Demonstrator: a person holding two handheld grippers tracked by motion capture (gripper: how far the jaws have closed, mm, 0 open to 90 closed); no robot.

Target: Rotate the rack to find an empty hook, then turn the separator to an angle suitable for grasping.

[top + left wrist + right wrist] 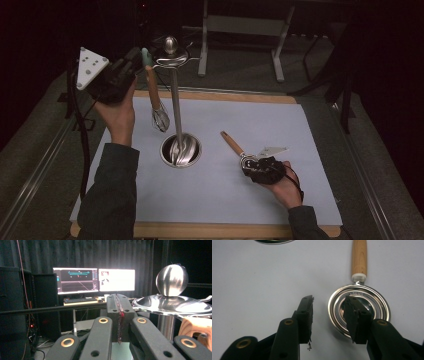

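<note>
Right gripper view, right tool (pixel 328 306) open, one jaw over strainer (pixel 359 312)

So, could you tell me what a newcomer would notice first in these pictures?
Probably the tall steel stand rising from its round base mid-table, capped by a shiny ball. Next, the left gripper, raised beside the stand's top with its jaws closed on a wooden-handled whisk that hangs down. Last, the right gripper, jaws apart, low over a wooden-handled steel ladle lying on the white table.
</note>
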